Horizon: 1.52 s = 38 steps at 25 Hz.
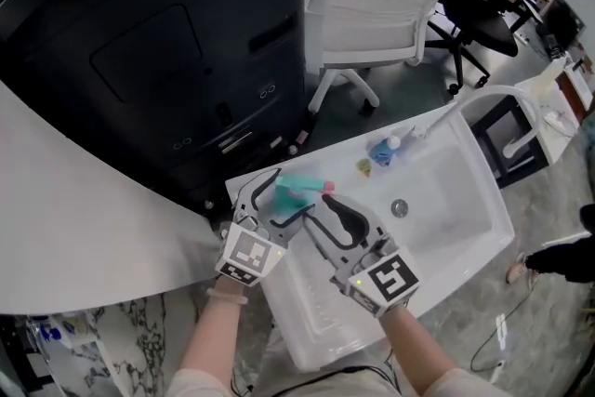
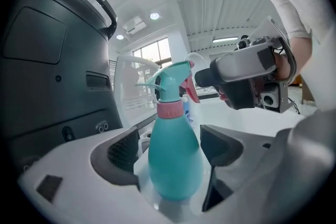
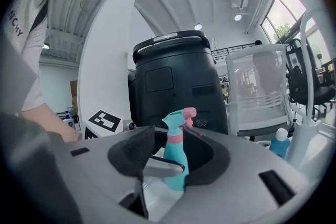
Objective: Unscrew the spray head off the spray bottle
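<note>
A teal spray bottle (image 1: 296, 193) with a teal spray head, pink collar and pink nozzle (image 1: 327, 186) stands upright on the white sink unit (image 1: 465, 228), near its back left edge. My left gripper (image 1: 279, 205) is open, and in the left gripper view the bottle's body (image 2: 176, 155) stands between its wide jaws with a gap to each pad. The spray head (image 2: 173, 81) rises above them. My right gripper (image 1: 327, 220) is just right of the bottle, its jaws partly apart and empty. In the right gripper view the bottle (image 3: 176, 165) shows beyond that gap.
A big black machine (image 1: 158, 42) stands behind the sink, with a white curved tabletop (image 1: 65, 228) at the left. A small blue bottle (image 1: 383, 151) and a yellow item (image 1: 363, 167) lie by the faucet. The basin has a drain (image 1: 400, 208). A white chair (image 1: 381, 5) is behind.
</note>
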{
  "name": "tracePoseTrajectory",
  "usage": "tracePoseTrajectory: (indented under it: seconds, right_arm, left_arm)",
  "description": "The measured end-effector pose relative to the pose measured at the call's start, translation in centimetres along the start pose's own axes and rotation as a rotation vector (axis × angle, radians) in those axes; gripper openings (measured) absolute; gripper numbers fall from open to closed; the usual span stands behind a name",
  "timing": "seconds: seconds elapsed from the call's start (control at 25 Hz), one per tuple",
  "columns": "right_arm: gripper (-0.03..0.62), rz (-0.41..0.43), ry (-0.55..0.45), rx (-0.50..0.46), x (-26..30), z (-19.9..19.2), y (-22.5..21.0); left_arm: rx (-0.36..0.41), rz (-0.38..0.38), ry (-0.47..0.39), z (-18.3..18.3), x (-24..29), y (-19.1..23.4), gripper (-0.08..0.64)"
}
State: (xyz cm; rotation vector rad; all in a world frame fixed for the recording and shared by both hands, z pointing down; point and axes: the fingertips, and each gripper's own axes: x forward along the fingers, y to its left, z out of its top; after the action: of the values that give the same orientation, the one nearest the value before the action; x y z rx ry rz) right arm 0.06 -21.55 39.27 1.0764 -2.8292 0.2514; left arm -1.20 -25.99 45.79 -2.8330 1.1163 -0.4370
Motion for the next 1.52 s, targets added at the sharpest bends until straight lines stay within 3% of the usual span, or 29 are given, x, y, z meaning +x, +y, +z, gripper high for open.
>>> tracePoseTrajectory:
  seconds: [0.16, 0.52, 0.84, 0.96, 1.24, 1.4, 1.52]
  right_arm:
    - [0.167, -0.021, 0.056, -0.005, 0.1, -0.5, -0.5]
    - [0.170, -0.015, 0.023, -0.023, 0.6, -0.7, -1.0]
    - [0.176, -0.101, 0.026, -0.038, 0.9, -0.6, -1.8]
    - [0.226, -0.065, 0.006, 0.009, 1.3, -0.5, -2.0]
    - [0.371, 0.116, -0.027, 0.081, 2.6, 0.5, -0.8]
    - [0.369, 0.123, -0.013, 0.126, 3.6, 0.8, -1.2]
    - [0.340, 0.101, 0.040, 0.092, 4.4, 0.8, -1.3]
  left_arm:
    - [0.034, -0.029, 0.016, -0.4, 1.3, -0.5, 0.359]
    - [0.033, -0.054, 0.050, -1.3, 2.2, -0.8, 0.351]
    - [0.046, -0.047, 0.051, -1.3, 2.5, -1.1, 0.348]
    - [0.063, -0.049, 0.053, -1.2, 2.5, -1.4, 0.348]
    - [0.073, -0.043, 0.071, -1.3, 2.6, -1.6, 0.348]
    - [0.080, -0.034, 0.077, -1.2, 2.8, -1.7, 0.348]
    - [0.080, -0.027, 0.080, -1.2, 2.8, -1.7, 0.348]
